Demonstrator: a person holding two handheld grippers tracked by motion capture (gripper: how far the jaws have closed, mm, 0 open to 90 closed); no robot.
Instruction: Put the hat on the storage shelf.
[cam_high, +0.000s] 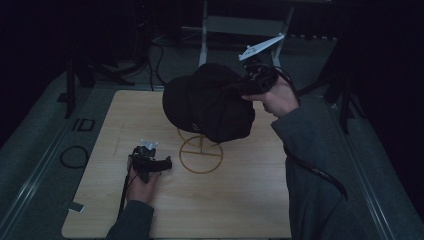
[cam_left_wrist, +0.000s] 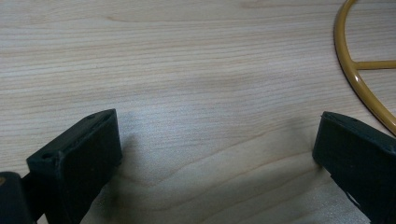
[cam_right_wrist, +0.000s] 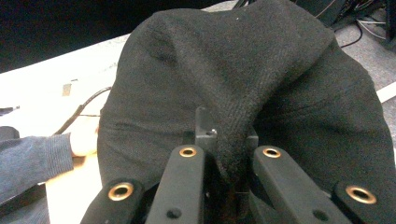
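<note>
No lettering can be read on the black hat (cam_high: 207, 102), whose small pale mark near the lower edge is too blurred to make out. The right gripper (cam_high: 250, 82), held up at the hat's 3 o'clock side, pinches a fold of its fabric, holding it above the yellow wire stand (cam_high: 201, 154). At the stand's 9 o'clock, the left gripper (cam_high: 162, 164) rests low on the wooden table (cam_high: 240, 200), jaws spread wide, hand behind it.

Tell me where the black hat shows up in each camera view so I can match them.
High view: the black hat sits centre, above the gold wire stand, pinched by the right gripper.
Left gripper view: no hat, just the stand's ring at right.
Right gripper view: hat centre.
Shared landmark: the wooden table.
</note>
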